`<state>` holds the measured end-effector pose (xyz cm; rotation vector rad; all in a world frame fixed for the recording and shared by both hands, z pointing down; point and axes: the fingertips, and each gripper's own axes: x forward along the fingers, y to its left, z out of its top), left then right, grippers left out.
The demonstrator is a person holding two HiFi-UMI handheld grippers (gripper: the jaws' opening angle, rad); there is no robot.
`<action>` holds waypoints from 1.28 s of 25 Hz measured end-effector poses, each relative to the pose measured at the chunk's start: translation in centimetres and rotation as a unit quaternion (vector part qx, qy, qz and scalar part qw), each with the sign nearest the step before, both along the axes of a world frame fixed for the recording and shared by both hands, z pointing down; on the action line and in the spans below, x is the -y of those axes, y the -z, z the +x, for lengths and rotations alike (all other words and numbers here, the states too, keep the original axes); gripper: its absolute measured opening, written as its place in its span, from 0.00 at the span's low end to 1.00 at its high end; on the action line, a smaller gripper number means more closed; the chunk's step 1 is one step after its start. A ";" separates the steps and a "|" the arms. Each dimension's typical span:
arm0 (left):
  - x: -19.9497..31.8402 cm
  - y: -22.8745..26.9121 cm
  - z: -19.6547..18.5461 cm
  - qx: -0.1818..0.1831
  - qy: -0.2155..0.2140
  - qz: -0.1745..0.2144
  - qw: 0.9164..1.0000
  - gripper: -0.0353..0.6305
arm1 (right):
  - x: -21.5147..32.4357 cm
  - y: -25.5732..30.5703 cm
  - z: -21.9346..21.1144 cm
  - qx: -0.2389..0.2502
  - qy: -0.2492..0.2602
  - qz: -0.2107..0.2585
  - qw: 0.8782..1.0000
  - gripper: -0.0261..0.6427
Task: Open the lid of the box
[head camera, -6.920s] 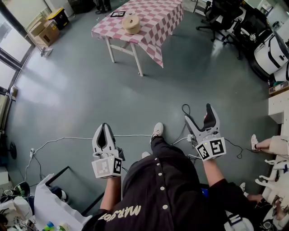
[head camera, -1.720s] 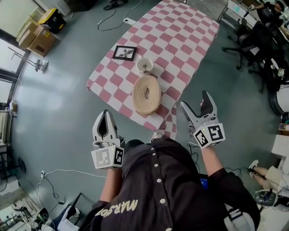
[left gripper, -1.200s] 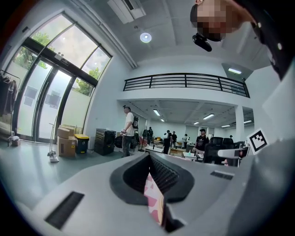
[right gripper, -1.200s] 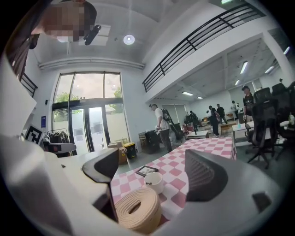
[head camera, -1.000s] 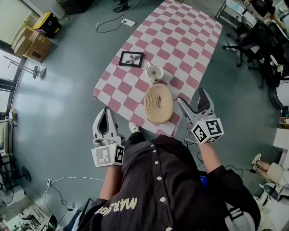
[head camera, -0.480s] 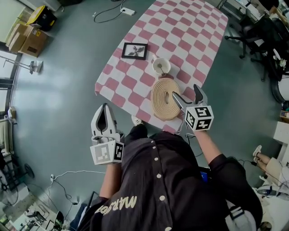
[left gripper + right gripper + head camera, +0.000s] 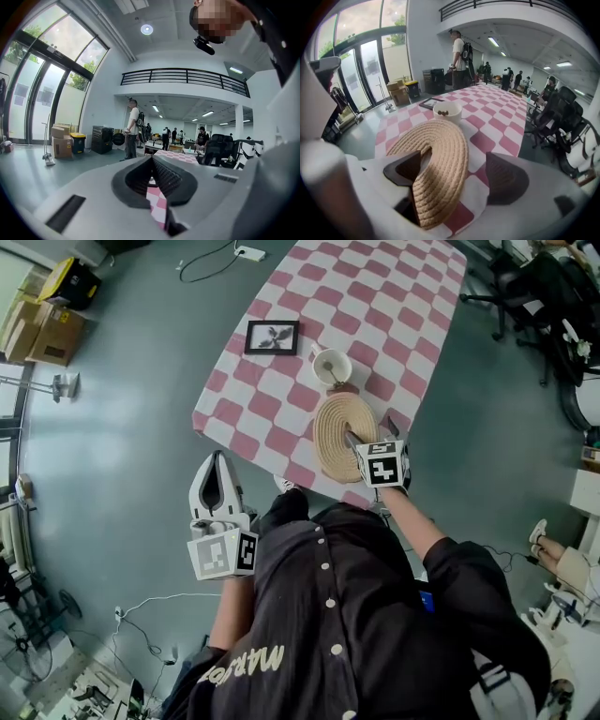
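A round woven straw box (image 7: 337, 432) with a flat coiled lid (image 7: 436, 154) stands near the close edge of the pink-and-white checked table (image 7: 375, 296). My right gripper (image 7: 368, 435) is open and low over the box's right side. In the right gripper view (image 7: 454, 174) its left finger (image 7: 404, 169) lies above the lid and its right finger (image 7: 506, 178) is beyond the lid's rim, over the cloth. My left gripper (image 7: 216, 470) is shut and empty, held over the floor left of the table's corner; its view (image 7: 152, 161) shows the jaw tips meeting.
A white bowl (image 7: 330, 365) with small brown pieces stands just behind the box, and a black picture frame (image 7: 272, 337) lies further left. Cardboard boxes (image 7: 42, 329) sit on the floor at left, office chairs (image 7: 539, 296) at right. People (image 7: 132, 126) stand far off.
My right gripper has moved forward and left from beside the table to over the box's lid. The table has come nearer as the person stepped up. The left gripper has kept its pose.
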<state>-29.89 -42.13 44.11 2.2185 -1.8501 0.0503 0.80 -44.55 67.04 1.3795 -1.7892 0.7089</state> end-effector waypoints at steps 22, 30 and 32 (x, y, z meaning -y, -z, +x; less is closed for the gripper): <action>1.4 -0.9 0.6 -0.009 -0.018 -0.011 1.000 0.07 | 0.1 -3.7 -1.1 -0.016 -0.032 -0.049 0.998 0.52; 1.4 -0.8 1.0 -0.010 -0.020 -0.011 1.000 0.07 | 0.2 -3.6 -0.9 -0.020 -0.044 -0.039 0.998 0.52; 1.5 -0.6 1.2 -0.010 -0.021 -0.009 1.000 0.07 | 0.2 -3.2 -0.9 -0.013 -0.049 -0.034 0.998 0.52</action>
